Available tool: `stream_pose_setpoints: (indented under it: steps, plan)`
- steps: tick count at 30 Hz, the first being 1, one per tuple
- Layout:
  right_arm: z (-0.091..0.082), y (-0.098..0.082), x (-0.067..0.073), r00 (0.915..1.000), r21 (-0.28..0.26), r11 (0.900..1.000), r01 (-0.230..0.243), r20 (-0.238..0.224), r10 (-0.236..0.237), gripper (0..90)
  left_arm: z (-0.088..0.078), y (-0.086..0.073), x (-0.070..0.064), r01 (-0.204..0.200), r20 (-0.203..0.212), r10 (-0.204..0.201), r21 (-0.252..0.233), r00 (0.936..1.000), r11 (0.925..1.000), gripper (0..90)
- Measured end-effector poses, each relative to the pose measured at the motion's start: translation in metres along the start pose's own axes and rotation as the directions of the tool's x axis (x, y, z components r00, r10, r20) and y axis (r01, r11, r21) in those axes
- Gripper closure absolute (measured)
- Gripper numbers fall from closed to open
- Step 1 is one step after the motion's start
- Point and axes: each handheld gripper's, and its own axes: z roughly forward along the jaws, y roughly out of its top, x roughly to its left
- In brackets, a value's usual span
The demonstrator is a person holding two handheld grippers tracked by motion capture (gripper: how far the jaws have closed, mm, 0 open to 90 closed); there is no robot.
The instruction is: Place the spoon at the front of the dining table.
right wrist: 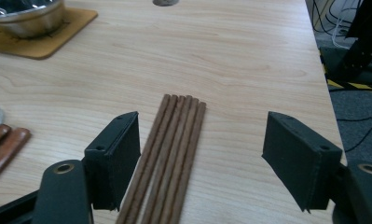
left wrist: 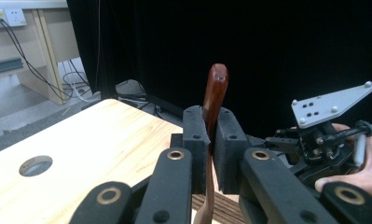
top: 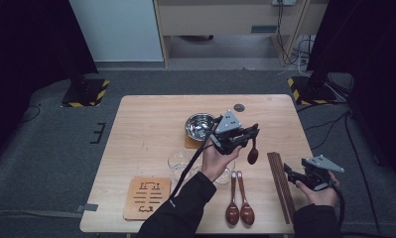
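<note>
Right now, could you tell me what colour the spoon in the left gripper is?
Reddish-brown wood spoon, clearest in the left gripper view.

Far right of table (top: 277,106): bare wood, free passage.
Centre: steel bowl (top: 200,125) on its mat, glasses (top: 178,162) just in front, blocking.
Near edge: two spoons (top: 239,208), chopsticks (right wrist: 169,158), trivet (top: 147,197).

The counter (top: 151,124) is pale wood with a smooth, matt grain, and the chopsticks (right wrist: 172,158) are dark brown wood, matt and finely ridged. The spoon (left wrist: 215,100) pinched in the left claw (left wrist: 210,140) is reddish-brown wood with a glossy lacquer, like the two spoons (top: 239,203) lying flat, while the bowl (top: 200,125) is bright polished metal on a matt wooden coaster (right wrist: 48,35). Both claws have matt black plastic jaws; the right claw (right wrist: 204,158) carries a dull grey metal plate (left wrist: 330,105).
</note>
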Motion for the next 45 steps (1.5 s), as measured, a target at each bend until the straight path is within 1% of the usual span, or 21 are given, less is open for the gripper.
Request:
stream_pose_setpoints:
  steps: [4, 10, 14, 17, 26, 36, 39, 45]
  plan:
    - [0.002, -0.003, -0.005, 0.9999, 0.018, 1.0, -0.002, 0.014, 0.002, 25.7, -0.003, 0.004, 0.001, -0.008, -0.002, 0.008, -0.006, 1.0, 1.0, 84.5]
    - [0.006, -0.009, -0.013, 0.9996, 0.051, 0.999, 0.003, 0.03, -0.005, 24.1, -0.004, 0.006, 0.004, -0.006, -0.007, 0.006, -0.009, 1.0, 0.9999, 84.5]
    - [0.011, -0.013, -0.018, 0.9991, 0.083, 0.997, 0.003, 0.041, -0.006, 23.2, -0.005, 0.008, 0.007, -0.004, -0.012, 0.004, -0.009, 0.9999, 1.0, 84.5]
    - [0.014, -0.016, -0.023, 0.9988, 0.103, 0.995, -0.006, 0.049, 0.001, 22.7, -0.006, 0.01, 0.008, -0.003, -0.015, 0.003, -0.014, 0.9999, 0.9999, 84.5]
    - [0.019, -0.022, -0.031, 0.9978, 0.131, 0.991, -0.011, 0.066, 0.002, 20.5, -0.009, 0.013, 0.014, -0.005, -0.024, 0.005, -0.014, 0.9997, 0.9999, 84.5]
    - [0.024, -0.027, -0.04, 0.9969, 0.152, 0.988, -0.017, 0.079, 0.005, 19.9, -0.013, 0.017, 0.02, -0.016, -0.041, 0.016, 0.005, 0.999, 0.9999, 84.5]
    - [0.025, -0.028, -0.041, 0.9969, 0.155, 0.988, -0.019, 0.078, 0.007, 19.8, -0.015, 0.019, 0.023, -0.019, -0.046, 0.02, 0.008, 0.9987, 0.9998, 84.5]
    - [0.027, -0.029, -0.041, 0.997, 0.161, 0.987, -0.025, 0.076, 0.013, 19.4, -0.018, 0.02, 0.029, -0.012, -0.058, 0.012, 0.013, 0.9982, 0.9998, 84.5]
